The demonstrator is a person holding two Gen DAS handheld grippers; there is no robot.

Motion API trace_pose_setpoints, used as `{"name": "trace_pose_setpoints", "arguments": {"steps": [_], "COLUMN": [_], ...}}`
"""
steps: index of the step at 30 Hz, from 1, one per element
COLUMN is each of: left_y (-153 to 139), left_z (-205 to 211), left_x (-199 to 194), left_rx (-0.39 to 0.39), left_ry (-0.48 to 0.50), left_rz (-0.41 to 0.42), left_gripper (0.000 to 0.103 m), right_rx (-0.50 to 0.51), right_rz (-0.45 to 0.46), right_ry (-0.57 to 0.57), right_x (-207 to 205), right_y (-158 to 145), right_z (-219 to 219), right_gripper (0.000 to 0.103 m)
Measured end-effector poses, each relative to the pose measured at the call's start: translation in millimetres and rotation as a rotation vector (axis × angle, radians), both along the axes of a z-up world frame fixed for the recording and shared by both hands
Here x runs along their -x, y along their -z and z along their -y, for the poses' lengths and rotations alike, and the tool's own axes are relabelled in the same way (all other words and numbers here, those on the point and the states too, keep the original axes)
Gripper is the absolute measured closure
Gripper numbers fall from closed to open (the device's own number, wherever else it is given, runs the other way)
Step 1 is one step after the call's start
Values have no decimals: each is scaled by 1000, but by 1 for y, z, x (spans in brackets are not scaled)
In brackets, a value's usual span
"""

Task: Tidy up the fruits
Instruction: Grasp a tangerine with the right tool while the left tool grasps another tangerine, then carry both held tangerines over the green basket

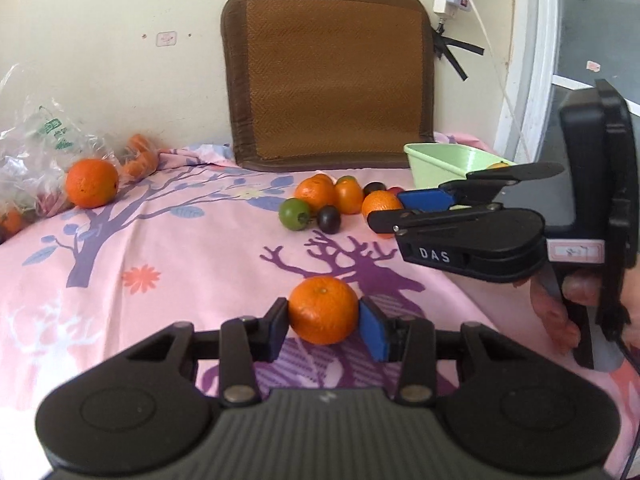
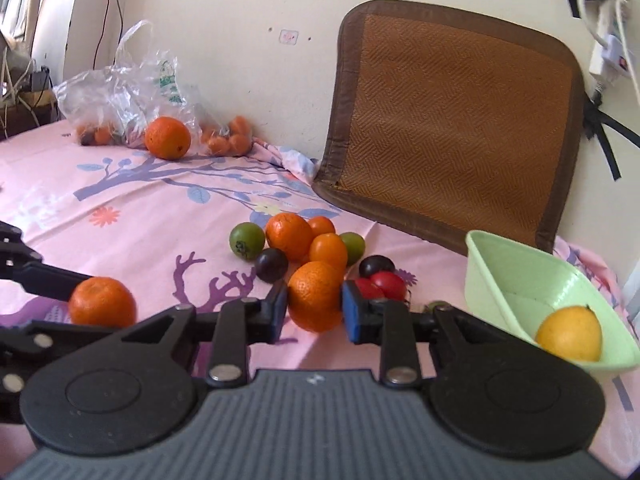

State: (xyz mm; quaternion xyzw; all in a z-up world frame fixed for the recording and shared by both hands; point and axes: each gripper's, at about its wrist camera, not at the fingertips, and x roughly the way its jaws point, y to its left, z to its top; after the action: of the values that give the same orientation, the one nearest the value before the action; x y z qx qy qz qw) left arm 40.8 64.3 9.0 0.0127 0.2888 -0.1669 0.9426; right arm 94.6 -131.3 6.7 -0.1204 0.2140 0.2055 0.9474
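Observation:
My left gripper (image 1: 323, 322) is shut on a mandarin (image 1: 323, 309) just above the pink cloth; the same mandarin shows in the right wrist view (image 2: 102, 302). My right gripper (image 2: 315, 307) is shut on another orange mandarin (image 2: 316, 295) at the near edge of a fruit pile (image 2: 304, 248) of oranges, green, dark purple and red fruits. In the left wrist view the right gripper (image 1: 404, 208) reaches in from the right beside that pile (image 1: 324, 200). A green tray (image 2: 516, 280) at right holds a yellow fruit (image 2: 570, 334).
A large orange (image 2: 167, 137) and a clear plastic bag (image 2: 120, 92) with more fruit lie at the back left. A brown woven mat (image 2: 452, 120) leans on the wall. The pink patterned cloth (image 1: 160, 280) covers the surface. A window frame (image 1: 532, 60) stands at right.

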Motion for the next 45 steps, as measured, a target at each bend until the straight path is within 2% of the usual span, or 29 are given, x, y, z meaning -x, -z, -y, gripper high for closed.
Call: {"name": "trace_pose_setpoints", "arguments": {"steps": [3, 9, 12, 16, 20, 23, 25, 26, 27, 31, 32, 34, 36, 37, 39, 45], "left_y": [-2, 1, 3, 10, 12, 8, 1, -3, -7, -24, -26, -25, -23, -20, -16, -11], "left_z": [24, 80, 107, 131, 139, 139, 140, 140, 141, 147, 150, 153, 152, 149, 143, 117], "left_x": [1, 2, 2, -3, 2, 0, -2, -5, -8, -32, -39, -48, -54, -58, -66, -83], "left_rx": [7, 16, 1, -34, -73, -74, -75, -72, -65, -29, -28, -24, -12, -2, 7, 52], "left_ry": [62, 208, 255, 267, 252, 248, 248, 249, 250, 245, 248, 249, 249, 244, 217, 150], "left_rz": [10, -17, -18, -37, -17, -23, -10, -2, 4, 8, 3, -4, -20, -31, -54, -85], "left_gripper": [65, 65, 65, 65, 65, 65, 65, 65, 65, 65, 65, 65, 65, 65, 65, 65], "right_rx": [-58, -204, -196, -214, -218, -241, -263, -275, -285, -293, -322, -357, -325, -303, -240, -162], "right_rz": [-8, -120, -122, -136, -164, -138, -105, -89, -75, -95, -126, -131, -111, -93, -79, -101], "right_ry": [72, 204, 218, 209, 197, 190, 189, 187, 186, 203, 191, 183, 159, 152, 135, 79], "right_x": [27, 60, 73, 75, 70, 71, 70, 70, 68, 52, 48, 46, 44, 42, 31, 1], "right_y": [-3, 3, 7, 11, 19, 19, 16, 14, 11, 11, 13, 14, 11, 10, 9, 11], "right_z": [34, 99, 109, 113, 116, 119, 122, 124, 126, 131, 134, 137, 133, 131, 123, 99], "right_gripper": [71, 71, 71, 70, 72, 75, 78, 94, 101, 100, 97, 91, 57, 52, 51, 52]}}
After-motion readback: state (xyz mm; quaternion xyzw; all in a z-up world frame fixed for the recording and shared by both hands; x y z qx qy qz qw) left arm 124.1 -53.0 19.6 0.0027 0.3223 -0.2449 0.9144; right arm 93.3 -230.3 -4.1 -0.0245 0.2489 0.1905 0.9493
